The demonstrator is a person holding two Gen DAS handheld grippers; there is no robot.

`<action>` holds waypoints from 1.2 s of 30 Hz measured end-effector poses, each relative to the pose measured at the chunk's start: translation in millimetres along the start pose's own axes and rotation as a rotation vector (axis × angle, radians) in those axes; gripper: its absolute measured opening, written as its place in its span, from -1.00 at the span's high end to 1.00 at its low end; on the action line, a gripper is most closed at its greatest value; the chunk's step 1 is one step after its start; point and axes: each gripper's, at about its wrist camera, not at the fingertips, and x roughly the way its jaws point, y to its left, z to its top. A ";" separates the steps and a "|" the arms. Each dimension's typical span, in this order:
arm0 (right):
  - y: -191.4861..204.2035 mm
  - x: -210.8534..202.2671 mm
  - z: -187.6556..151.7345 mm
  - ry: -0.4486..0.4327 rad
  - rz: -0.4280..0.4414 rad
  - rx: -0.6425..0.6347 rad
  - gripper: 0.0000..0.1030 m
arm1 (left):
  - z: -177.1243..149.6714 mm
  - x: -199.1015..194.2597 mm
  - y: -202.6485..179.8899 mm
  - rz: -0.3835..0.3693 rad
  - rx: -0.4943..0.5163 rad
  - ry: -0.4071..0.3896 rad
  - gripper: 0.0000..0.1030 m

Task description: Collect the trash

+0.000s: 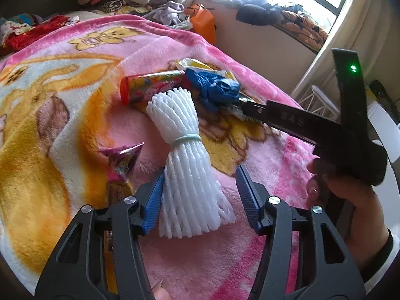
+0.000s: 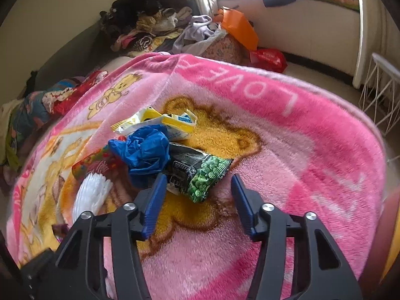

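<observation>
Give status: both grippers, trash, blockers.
Left gripper open, straddling white foam net. Right gripper open, green pea packet between its tips, ungripped. Blue glove overlaps the packet's far end.

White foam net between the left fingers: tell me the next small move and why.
Probably close the left gripper on the white foam net. The net already lies between its blue fingers on the pink blanket, with a gap showing on the right side, so nothing is gripped yet.
</observation>
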 end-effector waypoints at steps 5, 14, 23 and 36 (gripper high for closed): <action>-5.8 -0.3 -3.2 -0.016 0.035 0.025 0.59 | -4.3 3.9 -2.7 0.004 0.010 0.007 0.21; -5.0 -31.1 -13.6 -0.100 0.013 0.013 0.80 | -4.6 2.5 -8.0 -0.008 0.021 0.007 0.57; -18.0 -61.3 -20.3 -0.119 0.037 0.097 0.81 | -1.8 -3.6 -23.2 -0.067 0.054 -0.011 0.71; -10.8 -110.7 -29.0 -0.183 -0.005 0.013 0.81 | 6.0 -23.1 -41.7 -0.115 0.075 -0.067 0.72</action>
